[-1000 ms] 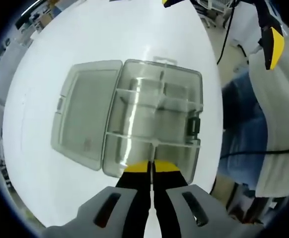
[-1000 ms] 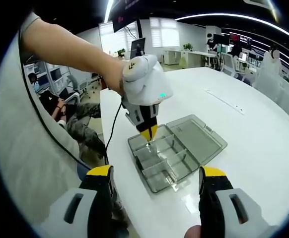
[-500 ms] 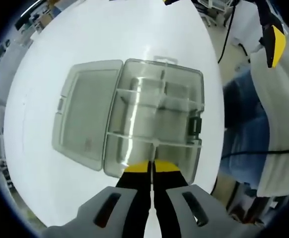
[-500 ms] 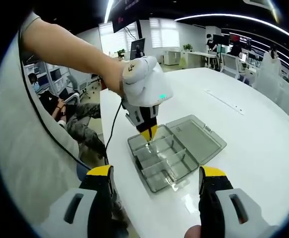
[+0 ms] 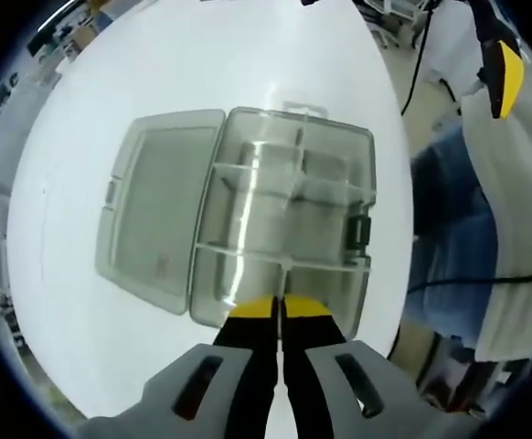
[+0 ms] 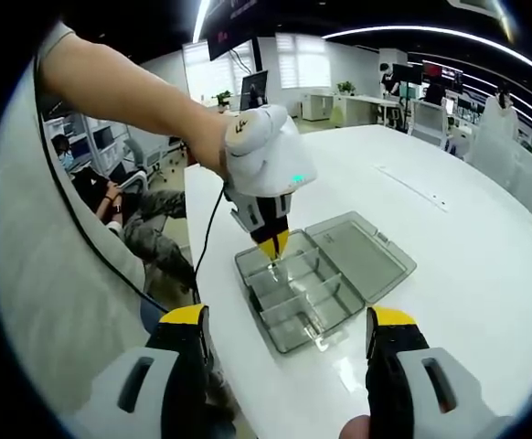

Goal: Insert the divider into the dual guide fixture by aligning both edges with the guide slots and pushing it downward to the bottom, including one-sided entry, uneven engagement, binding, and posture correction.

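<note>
White and glossy, the broad curved worktop point(image 6: 449, 238) is the largest thing here, set in a bright open-plan office with ceiling strip lights, desks and monitors behind; its sheen suggests a slick surface on which a light box could skid under a sideways push. On it, close to the edge by the person, lies the smoky transparent plastic compartment box point(image 5: 284, 229) serving as the dual guide fixture, its flat hinged lid point(image 5: 156, 215) thrown open flat beside the tray, thin ribs crossing the inside. Over the near end of the tray stands the left gripper point(image 6: 273, 245), white-bodied with yellow-tipped black jaws pointing down; the jaws are pressed together, apparently pinching the top edge of the thin clear plastic divider point(image 5: 284, 267), which stands across the tray near its end, though how deep it sits in the slots I cannot tell. I judge the divider very light, stiff across its face yet springy and easily cocked, smooth enough to slip, and liable to crack if forced while binding; the centre of its top edge is the sensible hold, so both ends descend evenly. The right gripper point(image 6: 289, 343) hangs well back from the box, jaws wide apart and holding nothing.
</note>
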